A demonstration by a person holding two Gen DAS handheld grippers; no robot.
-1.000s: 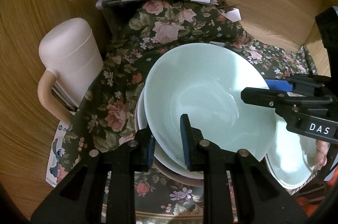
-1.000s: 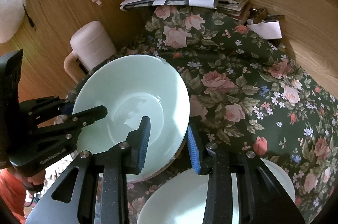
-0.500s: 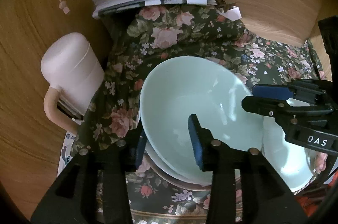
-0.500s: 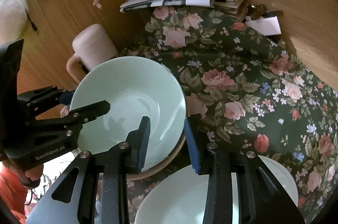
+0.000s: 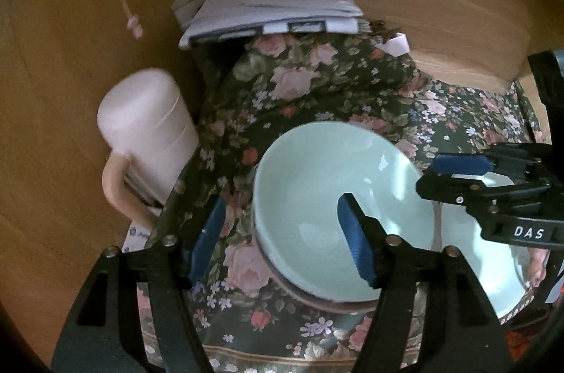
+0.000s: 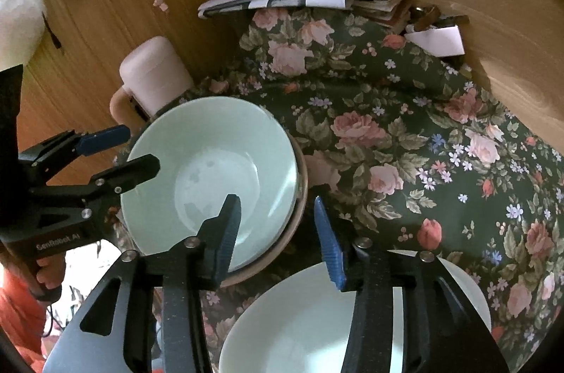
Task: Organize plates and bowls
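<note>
A pale green bowl [image 5: 328, 197] sits on a stack of plates with a tan rim [image 5: 317, 300] on the floral cloth. It also shows in the right wrist view [image 6: 215, 175]. My left gripper [image 5: 282, 239] is open, its jaws wide on either side of the bowl's left rim without touching it. My right gripper [image 6: 278, 232] is open, its jaws on either side of the bowl's right rim. A second pale bowl [image 6: 317, 327] lies below the right gripper; it also shows in the left wrist view [image 5: 493, 267].
A white lidded jug with a pink handle [image 5: 148, 140] stands left of the stack against the wooden wall. A pile of papers [image 5: 268, 13] lies at the back. The floral tablecloth [image 6: 405, 126] stretches to the right.
Both grippers have opened and let go of the green bowl, which has come down level onto the plate stack. The left gripper has pulled back and up.
</note>
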